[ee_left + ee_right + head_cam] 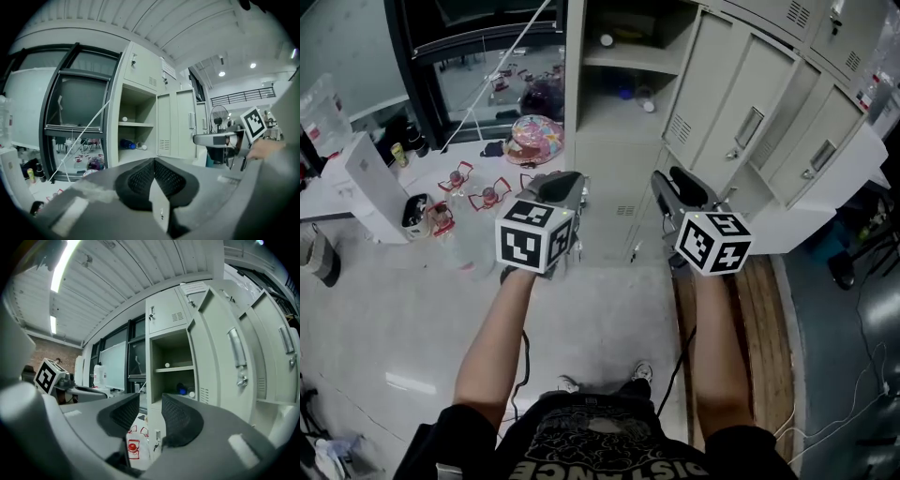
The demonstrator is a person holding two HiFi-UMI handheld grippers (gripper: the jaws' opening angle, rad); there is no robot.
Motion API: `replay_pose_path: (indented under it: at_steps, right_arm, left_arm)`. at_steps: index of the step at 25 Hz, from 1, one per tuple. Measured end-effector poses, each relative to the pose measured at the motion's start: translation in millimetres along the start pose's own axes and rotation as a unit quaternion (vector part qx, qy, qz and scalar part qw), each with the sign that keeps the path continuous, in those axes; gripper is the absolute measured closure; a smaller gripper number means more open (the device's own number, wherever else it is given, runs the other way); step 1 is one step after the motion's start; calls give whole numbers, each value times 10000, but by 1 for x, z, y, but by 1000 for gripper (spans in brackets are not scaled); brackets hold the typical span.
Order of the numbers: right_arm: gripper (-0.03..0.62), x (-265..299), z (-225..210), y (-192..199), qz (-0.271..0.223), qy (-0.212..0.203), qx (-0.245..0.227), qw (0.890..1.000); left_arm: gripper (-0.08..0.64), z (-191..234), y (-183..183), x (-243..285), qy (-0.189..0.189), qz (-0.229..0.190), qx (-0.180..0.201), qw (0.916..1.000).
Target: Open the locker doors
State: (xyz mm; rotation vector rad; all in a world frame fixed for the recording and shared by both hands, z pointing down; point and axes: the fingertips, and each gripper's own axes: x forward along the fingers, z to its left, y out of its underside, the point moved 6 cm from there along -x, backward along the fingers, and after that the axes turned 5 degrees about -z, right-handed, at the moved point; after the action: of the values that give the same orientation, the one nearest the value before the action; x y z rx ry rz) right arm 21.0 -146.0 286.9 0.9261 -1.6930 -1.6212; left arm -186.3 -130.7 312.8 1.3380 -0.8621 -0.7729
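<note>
Progress looks partial, judged from where you stand. Your left tool (pixel 153 163) has its pads pressed together on nothing; it points toward the lockers, well apart from them. Right of it in the head view, the tall compartment (pixel 630 62) already stands open, with a shelf and a few small things inside, so that one counts as done. The small top door (pixel 164 316) above it and the small lower door (pixel 619 208) beneath it both look shut, so I judge both are left for you. Your right tool (pixel 151 401) keeps its pads partly apart, a narrow gap with nothing in it, and it touches no handle. Further right, the first handled door (pixel 748 127) and the second handled door (pixel 822 155) seem to need opening too.

Hard to make out, from the left: the pink patterned thing (pixel 536 139) and the small red bits around it are too small to name. Each tool's own body fills the lower half of its view. You cannot pick out for sure which panel is the open compartment's own door. The handled doors look flush in the left gripper view yet tilted outward in the right gripper view, and the lens bends both, so whether they sit latched or ajar I cannot tell. The upper row of lockers (pixel 811 14) and those at the far right are cut off by the frame
</note>
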Motion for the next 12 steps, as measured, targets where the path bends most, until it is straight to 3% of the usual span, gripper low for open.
replay_pose_path:
  at_steps: [12]
  right_arm:
    - [413, 81, 88, 73, 531, -638, 56, 9965]
  left_arm:
    - [557, 77, 45, -38, -326, 65, -79, 9994]
